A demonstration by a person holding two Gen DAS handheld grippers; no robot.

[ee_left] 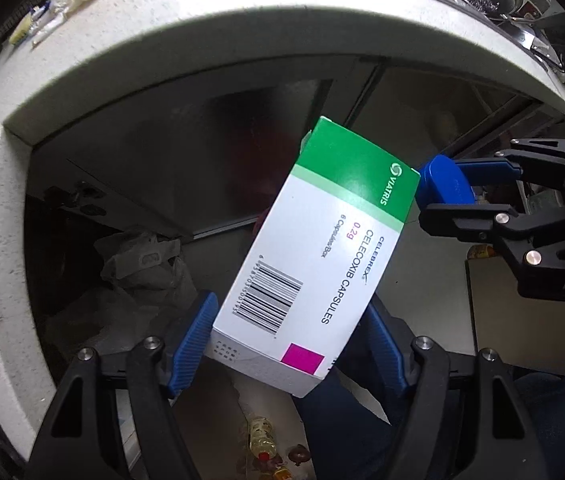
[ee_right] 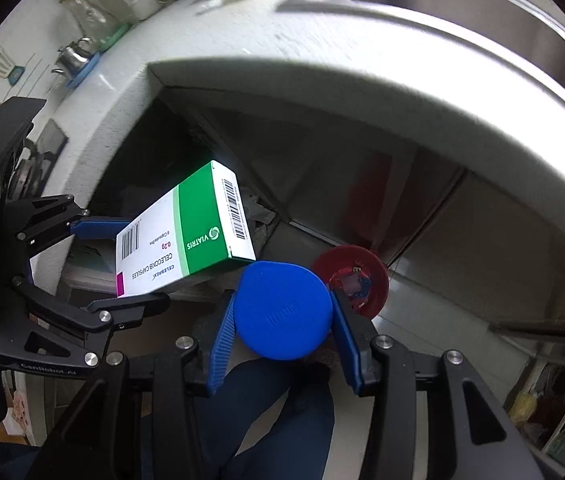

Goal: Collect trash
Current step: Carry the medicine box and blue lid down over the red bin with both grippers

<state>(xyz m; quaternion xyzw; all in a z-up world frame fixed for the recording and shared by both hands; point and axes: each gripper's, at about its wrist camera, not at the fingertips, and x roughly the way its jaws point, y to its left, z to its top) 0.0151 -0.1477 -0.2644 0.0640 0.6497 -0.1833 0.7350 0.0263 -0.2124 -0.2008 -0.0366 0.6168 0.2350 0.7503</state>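
held item, left: green-and-white rectangular cardboard medicine box (ee_left: 314, 256) is clamped across its short width between the ribbed blue pads of the left gripper (ee_left: 288, 344); jaws set about half wide, closed onto the box.
held item, right: round blue plastic lid (ee_right: 284, 310), flat disc shape, is pinched at its rim by the right gripper (ee_right: 282, 344); jaws narrower, pads on both sides of it.
key relation: both items are carried in front of the curved white speckled counter edge (ee_left: 210, 60), over the dark open space under the counter; both grippers are pointed steeply down.
box axis: long axis runs away from the left gripper, tilted up and right in the left wrist view; green end is farthest out, just beside the blue lid.
drop target: crumpled translucent plastic bag (ee_left: 142, 264) is seen below and left of the box; judged the likely trash spot, left gripper nearer to it.
other: red round plastic object (ee_right: 352, 280) lies beyond the lid, contents unclear.
surfaces: box smooth, stiff, printed; lid matte, rigid; bag thin, wrinkled; cabinet panels metallic grey.
floor: small bottle and scraps are seen below, blurred.
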